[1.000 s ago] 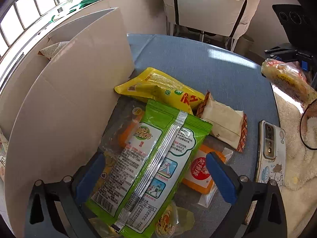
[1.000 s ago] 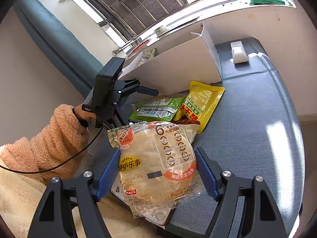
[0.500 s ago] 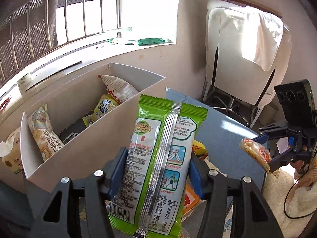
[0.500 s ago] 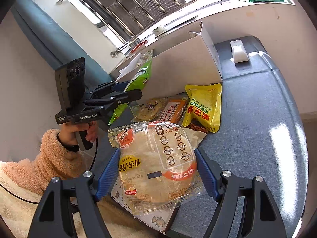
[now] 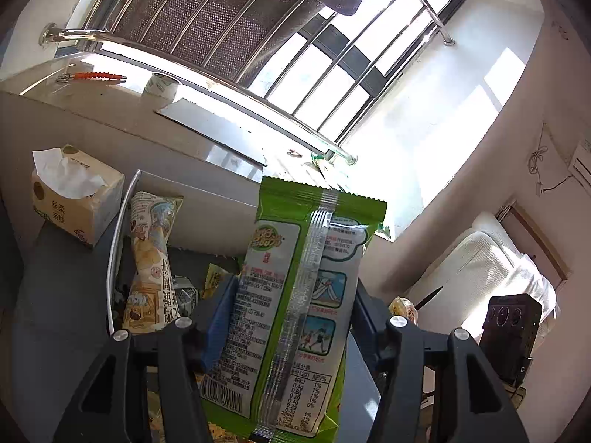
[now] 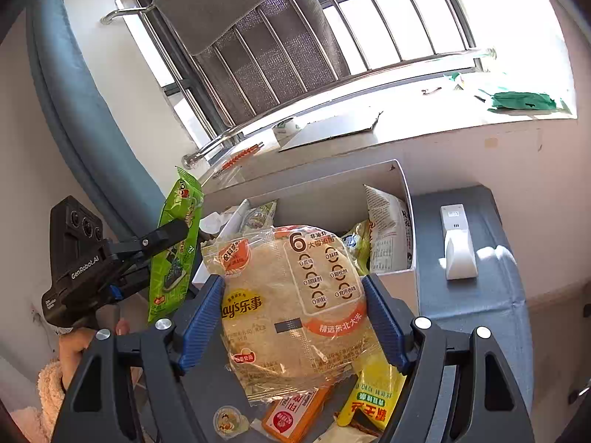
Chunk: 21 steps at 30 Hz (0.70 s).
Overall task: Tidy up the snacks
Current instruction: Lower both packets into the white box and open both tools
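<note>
1. We pinch a green foil snack packet [image 5: 295, 313] in the left tongs [image 5: 291, 317], a clear rice-cracker bag [image 6: 291, 302] in the right tongs [image 6: 295, 317].
2. Both hang over the white cardboard box [image 6: 406, 199]; we should lower them in upright.

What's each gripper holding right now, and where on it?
Left gripper: green snack packet, clamped across its lower half, long edges between the pads. Right gripper: round rice cracker pack, gripped across its middle at both side edges.
</note>
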Motion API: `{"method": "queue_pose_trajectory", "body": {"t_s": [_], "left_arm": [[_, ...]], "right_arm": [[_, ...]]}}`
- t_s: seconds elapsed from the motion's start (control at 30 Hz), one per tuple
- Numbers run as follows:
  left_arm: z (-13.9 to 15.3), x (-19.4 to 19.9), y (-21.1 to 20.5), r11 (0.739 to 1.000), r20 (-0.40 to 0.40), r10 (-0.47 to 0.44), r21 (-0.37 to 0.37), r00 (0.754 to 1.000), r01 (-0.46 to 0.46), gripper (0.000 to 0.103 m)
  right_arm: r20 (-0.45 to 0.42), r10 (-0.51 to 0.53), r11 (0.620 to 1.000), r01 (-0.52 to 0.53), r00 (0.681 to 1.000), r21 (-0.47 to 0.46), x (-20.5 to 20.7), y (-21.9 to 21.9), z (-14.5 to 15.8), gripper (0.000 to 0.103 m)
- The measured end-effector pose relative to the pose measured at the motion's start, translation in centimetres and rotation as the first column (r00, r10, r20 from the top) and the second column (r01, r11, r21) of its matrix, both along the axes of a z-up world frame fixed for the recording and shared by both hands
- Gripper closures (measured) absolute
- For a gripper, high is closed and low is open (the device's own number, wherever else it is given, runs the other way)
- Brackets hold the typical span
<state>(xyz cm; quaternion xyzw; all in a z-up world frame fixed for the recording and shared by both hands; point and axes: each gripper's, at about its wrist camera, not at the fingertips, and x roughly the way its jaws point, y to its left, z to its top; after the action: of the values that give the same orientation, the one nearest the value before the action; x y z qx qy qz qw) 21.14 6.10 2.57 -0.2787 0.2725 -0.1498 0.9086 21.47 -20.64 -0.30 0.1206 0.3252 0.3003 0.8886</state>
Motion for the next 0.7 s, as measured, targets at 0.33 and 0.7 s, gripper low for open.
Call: {"method": "queue_pose_trajectory", "body": {"t_s": [0.33,0.7], "left_arm": [[-1.7,9.6,0.8,0.996,-0.159,0.083,0.026,0.984,-0.08,0.0],[-1.7,4.2,1.9,0.994,-0.117,0.065,0.096,0.991,-0.054,0.0]], "right_arm": [[-0.059,-0.075,0.993,0.069,0.995,-0.092,10.6,4.6,-0.1,0.003],[0.002,-0.098,0.986,0.098,0.995,-0.133,7.9,2.6,0.9,0.0]]}}
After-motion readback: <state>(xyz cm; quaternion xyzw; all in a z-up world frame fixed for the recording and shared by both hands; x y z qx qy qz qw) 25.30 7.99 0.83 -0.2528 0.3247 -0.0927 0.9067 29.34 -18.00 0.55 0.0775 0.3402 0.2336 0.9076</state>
